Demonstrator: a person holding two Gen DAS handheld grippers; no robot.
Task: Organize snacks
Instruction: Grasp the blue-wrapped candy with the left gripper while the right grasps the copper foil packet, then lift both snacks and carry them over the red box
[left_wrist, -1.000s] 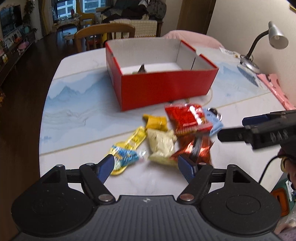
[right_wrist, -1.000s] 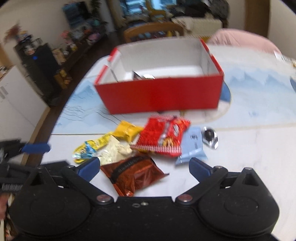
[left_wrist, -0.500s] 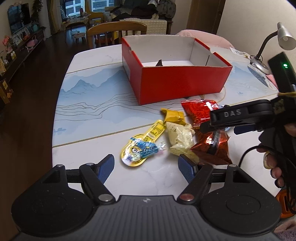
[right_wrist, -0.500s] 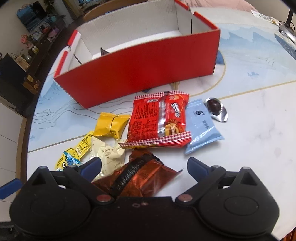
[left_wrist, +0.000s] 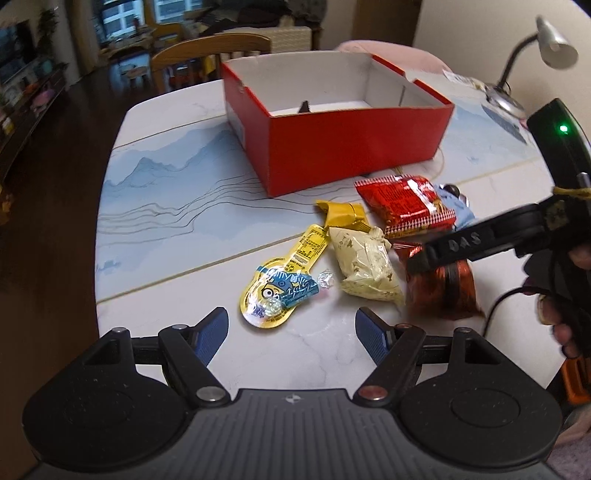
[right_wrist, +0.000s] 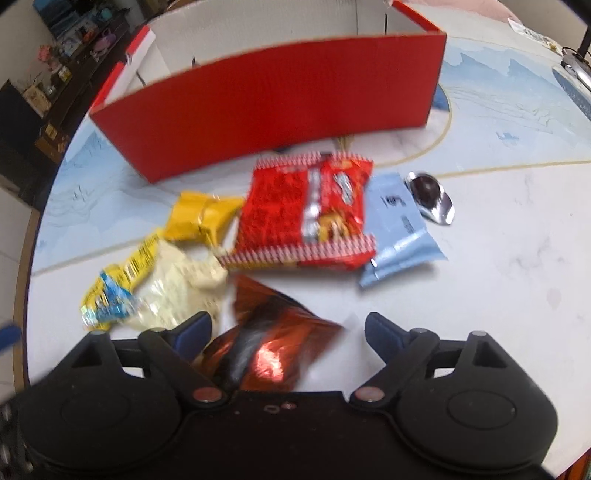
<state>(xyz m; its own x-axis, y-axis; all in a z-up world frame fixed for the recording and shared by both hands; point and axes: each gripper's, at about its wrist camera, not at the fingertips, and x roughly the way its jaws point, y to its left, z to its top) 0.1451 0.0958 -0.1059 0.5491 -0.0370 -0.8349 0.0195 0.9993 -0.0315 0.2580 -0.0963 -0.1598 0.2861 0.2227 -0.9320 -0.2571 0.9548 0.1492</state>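
Note:
A pile of snacks lies on the white table in front of a red box (left_wrist: 351, 147) (right_wrist: 266, 107). The pile holds a red packet (left_wrist: 404, 205) (right_wrist: 303, 214), a small yellow one (left_wrist: 343, 214) (right_wrist: 199, 218), a cream one (left_wrist: 365, 269) (right_wrist: 184, 284) and a flat yellow-blue pack (left_wrist: 284, 284) (right_wrist: 110, 291). My right gripper (right_wrist: 290, 332) is closing around a copper foil packet (right_wrist: 273, 339) (left_wrist: 439, 291). The packet sits near its left pad, and the right pad stands clear. My left gripper (left_wrist: 291, 332) hangs open above bare table just short of the yellow-blue pack.
A light-blue packet (right_wrist: 399, 232) and a foil-wrapped chocolate (right_wrist: 428, 195) lie right of the red packet. A small dark item (left_wrist: 306, 108) stands in the box. A desk lamp (left_wrist: 554, 40) is at the far right and a wooden chair (left_wrist: 210, 51) behind the table.
My right gripper has dropped onto the snack pile and straddles the copper packet, its jaws narrower than before. The left gripper keeps the same opening and has barely shifted.

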